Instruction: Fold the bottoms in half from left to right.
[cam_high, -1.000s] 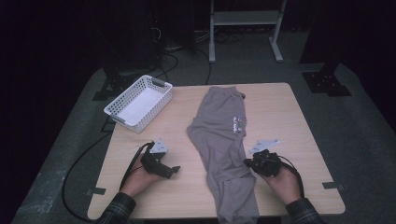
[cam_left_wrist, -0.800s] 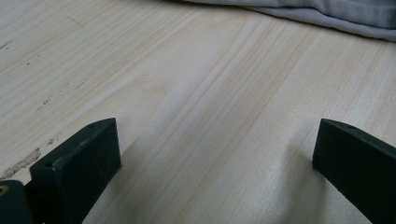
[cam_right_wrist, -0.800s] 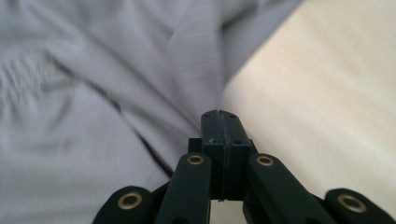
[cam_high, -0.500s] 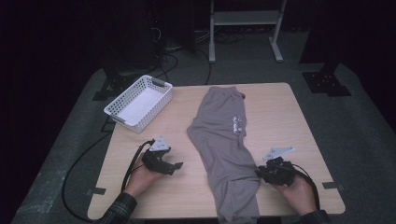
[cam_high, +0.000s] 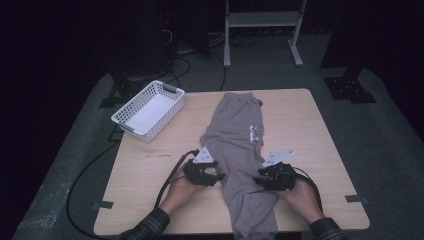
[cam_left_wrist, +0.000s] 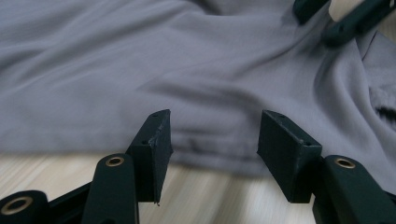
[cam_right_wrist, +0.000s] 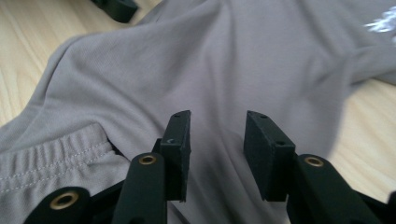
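A grey garment (cam_high: 235, 145) with a small white print (cam_high: 254, 133) lies lengthwise down the middle of the wooden table (cam_high: 150, 170), its near end hanging over the front edge. My left gripper (cam_high: 219, 176) sits at the garment's left edge, open; in the left gripper view the jaws (cam_left_wrist: 212, 126) straddle the folded hem (cam_left_wrist: 210, 149) just above the wood. My right gripper (cam_high: 258, 180) rests at the garment's right side, open, its jaws (cam_right_wrist: 217, 126) low over the cloth beside a ribbed elastic band (cam_right_wrist: 51, 158).
A white plastic basket (cam_high: 149, 111) stands at the table's far left corner. Black cables (cam_high: 85, 175) trail off the left edge to the floor. A metal shelf frame (cam_high: 262, 30) stands beyond the table. Bare wood lies left and right of the garment.
Both grippers have closed in on the garment from either side: the left moved right to its edge, the right swung back left onto the cloth.
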